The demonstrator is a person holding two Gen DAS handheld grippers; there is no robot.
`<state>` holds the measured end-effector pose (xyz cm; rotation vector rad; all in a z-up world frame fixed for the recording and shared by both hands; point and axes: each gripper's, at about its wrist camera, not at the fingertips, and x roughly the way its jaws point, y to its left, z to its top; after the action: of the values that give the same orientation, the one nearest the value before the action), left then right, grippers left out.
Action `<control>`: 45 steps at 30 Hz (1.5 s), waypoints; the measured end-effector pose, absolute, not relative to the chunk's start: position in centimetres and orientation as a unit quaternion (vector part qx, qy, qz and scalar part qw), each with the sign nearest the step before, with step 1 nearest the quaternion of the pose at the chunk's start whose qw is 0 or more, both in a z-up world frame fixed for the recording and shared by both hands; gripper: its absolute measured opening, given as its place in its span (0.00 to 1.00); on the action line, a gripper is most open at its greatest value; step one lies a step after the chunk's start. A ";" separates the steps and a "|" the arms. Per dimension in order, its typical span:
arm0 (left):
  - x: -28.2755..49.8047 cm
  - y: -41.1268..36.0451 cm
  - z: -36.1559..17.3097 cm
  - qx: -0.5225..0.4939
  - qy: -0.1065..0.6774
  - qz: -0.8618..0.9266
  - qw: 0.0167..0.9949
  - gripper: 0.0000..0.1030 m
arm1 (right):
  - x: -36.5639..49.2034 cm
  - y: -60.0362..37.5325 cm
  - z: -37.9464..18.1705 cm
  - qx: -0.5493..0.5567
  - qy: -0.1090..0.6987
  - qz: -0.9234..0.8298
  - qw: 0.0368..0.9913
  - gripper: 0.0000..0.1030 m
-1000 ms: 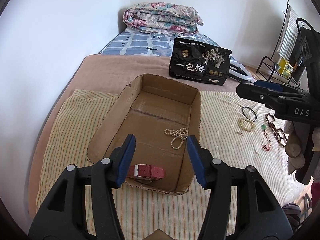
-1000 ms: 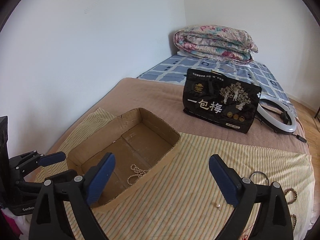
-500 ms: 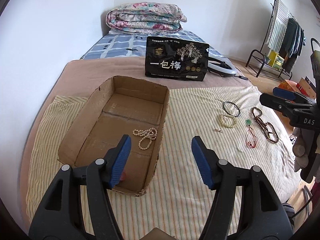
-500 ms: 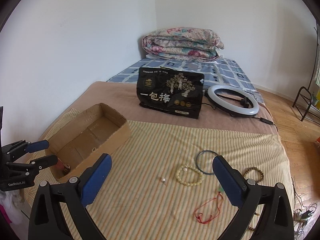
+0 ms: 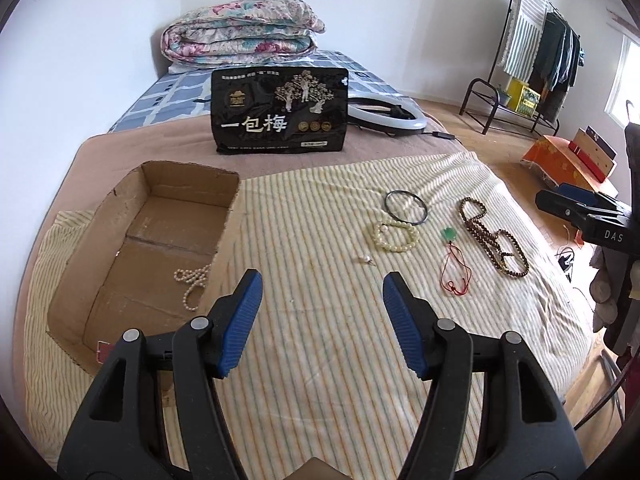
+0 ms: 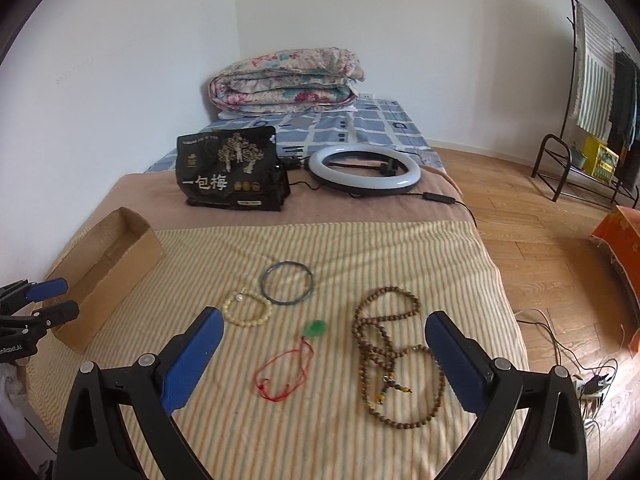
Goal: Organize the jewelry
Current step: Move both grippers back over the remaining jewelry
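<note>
Both claws swung right off cardboard box [image 5: 132,240], left claw [image 5: 320,300] spread

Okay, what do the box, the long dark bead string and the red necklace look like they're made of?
Box: plain brown cardboard, matte, with rough torn edges.
Bead string: probably wood, mottled brown round beads with little shine.
Red necklace: thin red cord; its green pendant looks like jade or glass.

A home bedroom is shown: a bed [image 6: 360,236] set into the corner of white walls, a folded floral quilt [image 6: 286,80] stacked at its far end on a blue checked sheet [image 6: 372,124]. Clothes are hung on a garment rack [image 6: 600,92] over wooden flooring [image 6: 532,232].
</note>
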<state>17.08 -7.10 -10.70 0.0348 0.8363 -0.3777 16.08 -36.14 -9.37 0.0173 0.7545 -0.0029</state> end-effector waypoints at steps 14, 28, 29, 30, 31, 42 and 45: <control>19.9 -12.5 -14.9 0.023 0.441 -0.212 0.872 0.57 | 16.2 -42.6 -14.7 0.020 0.411 -0.034 0.911 0.99; 22.9 -15.3 -18.8 0.048 0.465 -0.217 0.857 0.41 | 21.0 -41.6 -19.2 -0.020 0.459 0.011 0.888 0.95; 23.2 -15.5 -19.0 0.051 0.466 -0.216 0.857 0.40 | 21.3 -41.6 -19.5 -0.021 0.463 0.013 0.886 0.94; 23.5 -15.7 -19.2 0.051 0.466 -0.216 0.857 0.39 | 21.8 -41.6 -19.8 -0.023 0.466 0.016 0.884 0.93; 23.7 -15.8 -19.4 0.051 0.466 -0.216 0.856 0.39 | 22.0 -41.5 -20.1 -0.024 0.469 0.019 0.883 0.92; 25.2 -17.0 -21.1 0.068 0.475 -0.221 0.849 0.31 | 23.8 -41.1 -22.4 -0.047 0.493 0.031 0.869 0.83; 25.4 -17.1 -21.5 0.069 0.480 -0.218 0.847 0.27 | 24.1 -41.3 -22.8 -0.049 0.497 0.028 0.866 0.81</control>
<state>25.41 -17.10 -21.47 0.1465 1.0112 -0.4600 24.07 -41.27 -22.84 -0.1027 1.0420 0.0588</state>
